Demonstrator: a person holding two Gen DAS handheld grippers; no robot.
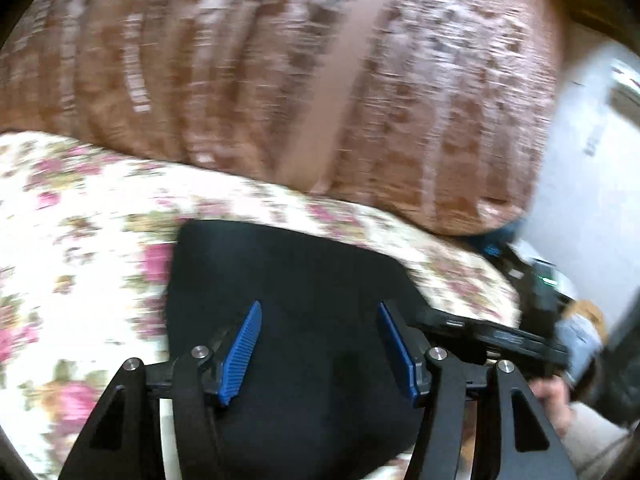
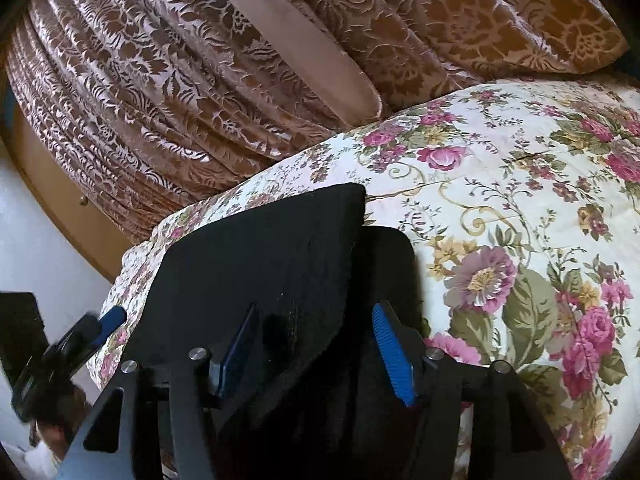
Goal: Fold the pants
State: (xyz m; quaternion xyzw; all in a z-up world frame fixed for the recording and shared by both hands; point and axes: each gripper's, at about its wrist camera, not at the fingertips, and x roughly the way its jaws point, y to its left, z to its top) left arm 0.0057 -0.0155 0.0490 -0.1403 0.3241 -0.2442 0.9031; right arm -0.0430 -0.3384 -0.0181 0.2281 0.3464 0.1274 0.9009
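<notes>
two grippers, one garment, one bed. entry as follows.

pants: black, already folded into a compact stack, lying flat on the floral quilt near its edge. upper layer sits skewed over a lower layer that shows at the right side in the right wrist view. same garment in the left wrist view, a dark slab with a rounded far corner.

right gripper: jaws parted, blue pads standing clear either side of the cloth, nothing pinched. pants lie directly below and ahead of it, stack running away from the tool toward the curtain.

left gripper: jaws likewise apart, empty, cloth beneath and ahead. view is heavily smeared. its tip shows again at the lower left of the right wrist view, off the quilt's edge beside the stack.

backdrop: brown patterned curtain beyond the bed; a hand at the right margin of the left view.

judgement: fold looks largely complete, both tools let go. if a further fold or a squaring-up is wanted, the right gripper is the nearer, sitting straight over the near edge; the skewed top layer is the part to bring in line, along the stack's far-pointing axis.
</notes>
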